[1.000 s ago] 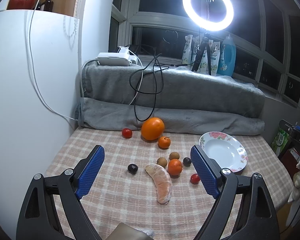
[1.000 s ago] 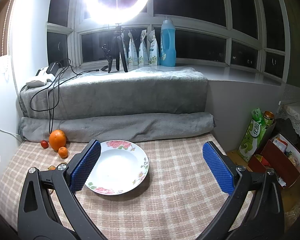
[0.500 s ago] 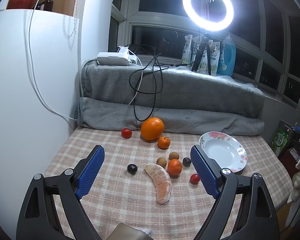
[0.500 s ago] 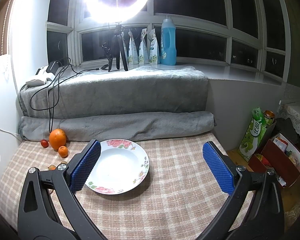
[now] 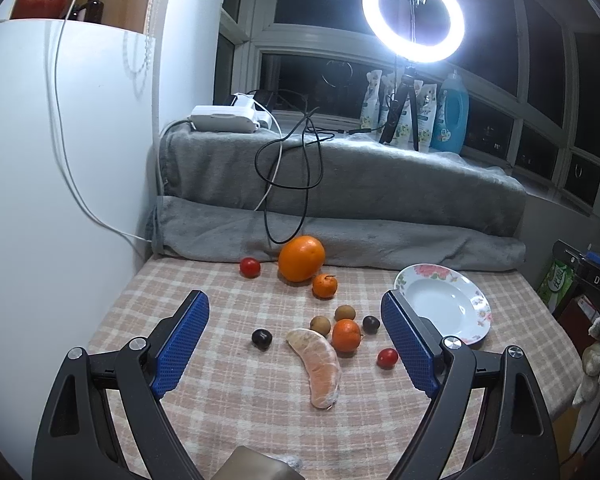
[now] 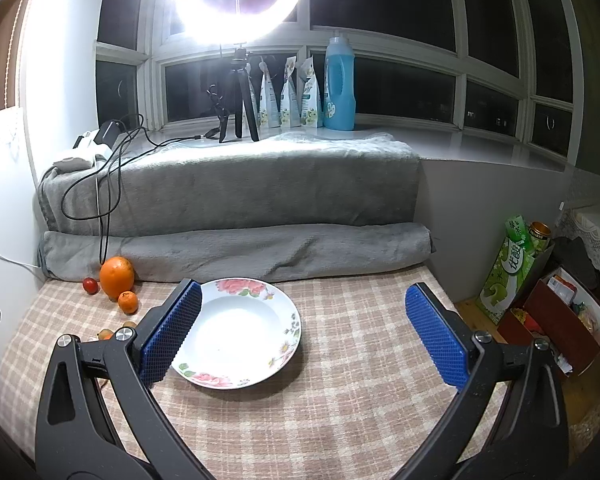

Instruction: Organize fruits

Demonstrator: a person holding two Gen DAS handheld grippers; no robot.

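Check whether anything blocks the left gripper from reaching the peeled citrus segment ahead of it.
Nothing visible does. The left gripper is open, and the peeled citrus segment lies on bare checked cloth between its fingers' lines. A small orange touches or nearly touches the segment's far right side, so it may get nudged.

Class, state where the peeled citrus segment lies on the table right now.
In the left wrist view, the peeled segment lies on the checked tablecloth, beside a small tangerine with a dark plum to its left.

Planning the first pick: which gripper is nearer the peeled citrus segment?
Left. The left gripper faces the segment between its fingers; the right gripper faces the plate instead.
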